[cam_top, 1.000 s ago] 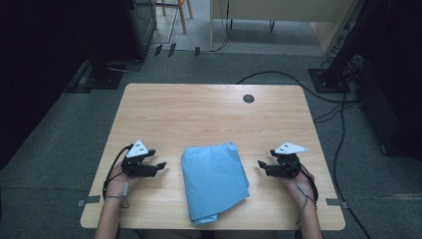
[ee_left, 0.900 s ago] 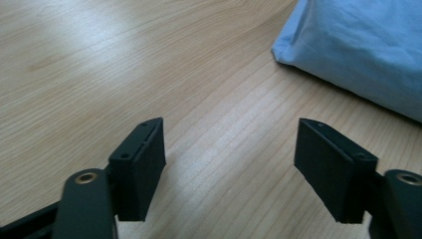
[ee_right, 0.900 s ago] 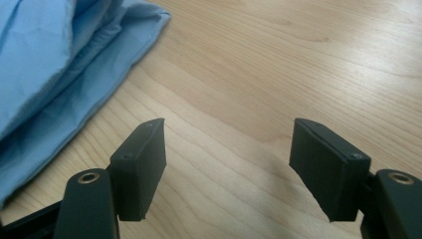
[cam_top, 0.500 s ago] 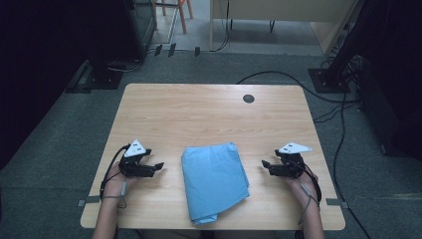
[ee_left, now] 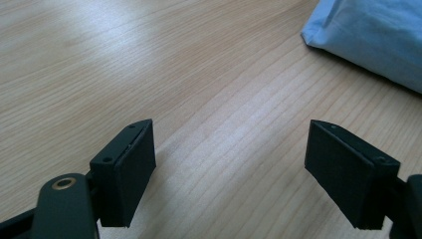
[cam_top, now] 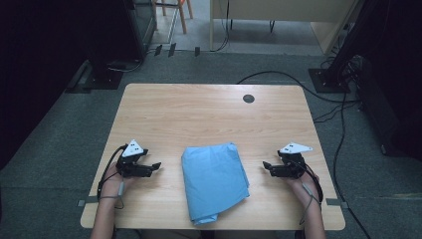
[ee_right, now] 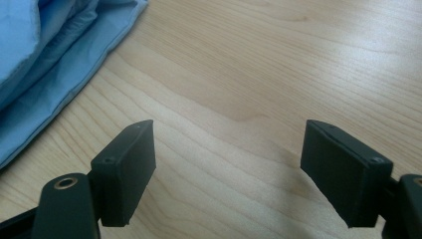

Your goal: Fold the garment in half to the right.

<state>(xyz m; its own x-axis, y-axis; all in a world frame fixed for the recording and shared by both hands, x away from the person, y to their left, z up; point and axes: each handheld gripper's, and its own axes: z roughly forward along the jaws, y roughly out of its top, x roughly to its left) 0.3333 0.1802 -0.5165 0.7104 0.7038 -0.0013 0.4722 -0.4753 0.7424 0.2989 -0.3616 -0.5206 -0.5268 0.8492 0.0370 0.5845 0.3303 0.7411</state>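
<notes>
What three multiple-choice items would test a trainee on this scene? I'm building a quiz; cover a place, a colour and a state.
1. Where does the folded cloth lie?
A. between the two grippers
B. at the table's far edge
C. on the floor

2. What colour is the cloth?
A. red
B. light blue
C. green

3. How do the left gripper jaws stand?
A. shut on the cloth
B. shut on nothing
C. open over bare wood

Key: 1 A, the left gripper and the right gripper flank it; 2 B, every view shows blue; 3 C, only the table shows between them.
</notes>
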